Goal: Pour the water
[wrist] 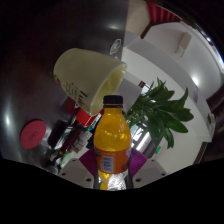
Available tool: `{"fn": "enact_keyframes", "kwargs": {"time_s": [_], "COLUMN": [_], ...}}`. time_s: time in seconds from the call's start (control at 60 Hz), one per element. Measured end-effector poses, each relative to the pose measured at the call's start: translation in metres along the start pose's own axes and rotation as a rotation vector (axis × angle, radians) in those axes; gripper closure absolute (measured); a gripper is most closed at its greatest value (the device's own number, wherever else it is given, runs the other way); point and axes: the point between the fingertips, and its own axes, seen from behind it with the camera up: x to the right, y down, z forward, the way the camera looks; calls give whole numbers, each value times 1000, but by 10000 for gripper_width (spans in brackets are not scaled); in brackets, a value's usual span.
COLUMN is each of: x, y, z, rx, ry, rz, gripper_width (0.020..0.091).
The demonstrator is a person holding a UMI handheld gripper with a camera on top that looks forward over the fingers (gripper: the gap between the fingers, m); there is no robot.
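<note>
Magenta finger pads (pixel 90 160) flank the orange plastic bottle with black cap (pixel 110 140), standing upright between them; whether the gripper (pixel 112 172) clamps it cannot be told. Beyond: pale yellow tilted cup (pixel 88 73), green leafy plant (pixel 160 110).

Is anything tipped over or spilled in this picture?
Nothing looks spilled. The orange drink bottle stands upright with its black cap on, held between the claw's fingers. Only the pale yellow cup above it looks odd: it is tilted on its side.
</note>
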Motion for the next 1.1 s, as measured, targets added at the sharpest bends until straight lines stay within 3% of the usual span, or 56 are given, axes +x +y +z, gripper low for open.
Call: {"fn": "enact_keyframes", "kwargs": {"time_s": [0.3,0.55,0.783,0.85,0.983,1.1], "x": [9,8,15,16,-23,-39], "y": [5,14,50,21,44,23], "z": [-8,-34,-38,-37,-31,-25], "rx": [29,54,203,211,209,217], "ry": [1,-165,-265,-278,-248,-260], "rz": [204,1179,1938,2028,2055,2097], "gripper_width": [718,714,719,719,719,720]}}
